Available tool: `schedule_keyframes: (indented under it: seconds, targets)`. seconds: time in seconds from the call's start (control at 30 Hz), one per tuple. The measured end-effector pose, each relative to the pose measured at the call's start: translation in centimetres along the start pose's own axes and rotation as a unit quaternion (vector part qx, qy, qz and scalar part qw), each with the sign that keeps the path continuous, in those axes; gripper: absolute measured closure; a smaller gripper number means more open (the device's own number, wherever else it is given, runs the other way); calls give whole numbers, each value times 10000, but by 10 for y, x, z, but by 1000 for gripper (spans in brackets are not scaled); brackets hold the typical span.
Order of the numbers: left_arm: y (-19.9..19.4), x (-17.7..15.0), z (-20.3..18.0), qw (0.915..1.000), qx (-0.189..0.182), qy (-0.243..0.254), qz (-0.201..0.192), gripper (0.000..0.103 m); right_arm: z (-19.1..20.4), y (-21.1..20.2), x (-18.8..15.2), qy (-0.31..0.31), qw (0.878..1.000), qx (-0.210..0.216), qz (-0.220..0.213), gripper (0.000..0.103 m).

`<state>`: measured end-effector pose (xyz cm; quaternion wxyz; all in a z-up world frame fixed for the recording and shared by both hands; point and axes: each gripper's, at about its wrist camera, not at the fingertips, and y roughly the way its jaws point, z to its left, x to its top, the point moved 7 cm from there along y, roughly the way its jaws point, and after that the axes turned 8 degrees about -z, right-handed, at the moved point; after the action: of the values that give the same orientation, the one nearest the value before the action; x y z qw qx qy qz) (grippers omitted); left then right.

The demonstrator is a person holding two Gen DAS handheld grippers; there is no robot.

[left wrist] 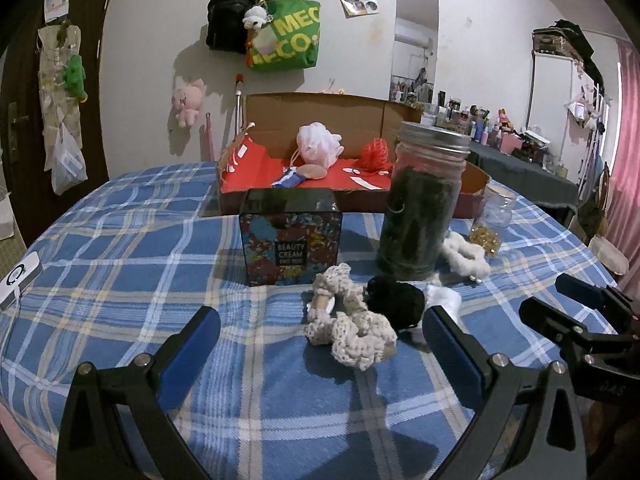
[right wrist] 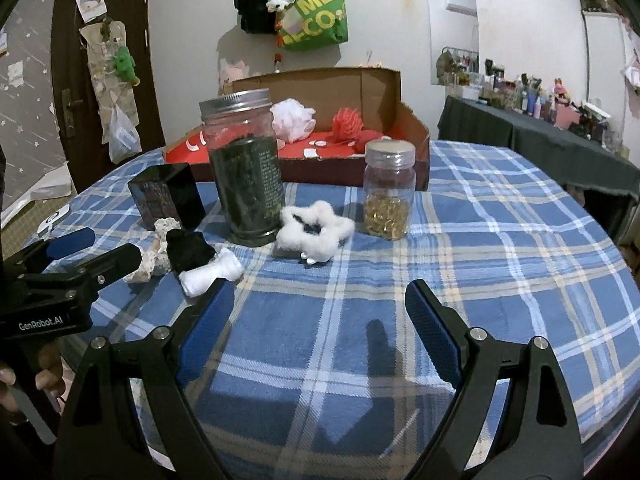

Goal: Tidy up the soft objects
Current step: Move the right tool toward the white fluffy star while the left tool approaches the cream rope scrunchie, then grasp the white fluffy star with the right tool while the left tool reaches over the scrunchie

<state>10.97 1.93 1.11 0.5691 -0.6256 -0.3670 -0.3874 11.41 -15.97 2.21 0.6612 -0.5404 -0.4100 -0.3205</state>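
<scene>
Soft items, loose on the plaid cloth [left wrist: 120, 280] ahead of the left gripper [left wrist: 320, 332] — beige crochet scrunchie [left wrist: 352, 328], black scrunchie [left wrist: 396, 300] touching it, white cloth roll [right wrist: 212, 272], white fluffy scrunchie [right wrist: 316, 228] further right; all likely light, limp and non-slippery, best pinched across a bunched fold. Both the left and right gripper [right wrist: 320, 312] have jaws apart, empty. Containers — open cardboard box [left wrist: 332, 112], red-lined, holding a white mesh puff [left wrist: 320, 144] and red puff [left wrist: 376, 152]; tall lidded jar [right wrist: 244, 168] of dark contents; small jar [right wrist: 388, 192] of golden pieces.
</scene>
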Motion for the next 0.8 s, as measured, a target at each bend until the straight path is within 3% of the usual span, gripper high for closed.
schedule_keyframes:
  seconds: [0.53, 0.63, 0.73, 0.8]
  targets:
    - [40, -1, 4, 9963, -170, 359, 765, 2, 0, 52, 17, -34, 9974, 108, 707, 15]
    - [46, 0, 3, 9945, -379, 409, 886, 13, 2, 64, 20, -90, 9958, 168, 892, 15]
    - [47, 0, -3, 9916, -763, 370, 975, 32, 2, 77, 22, -78, 9938, 205, 1094, 19]
    - [47, 0, -8, 9881, -1083, 306, 1052, 56, 2, 84, 22, -78, 9929, 222, 1170, 43]
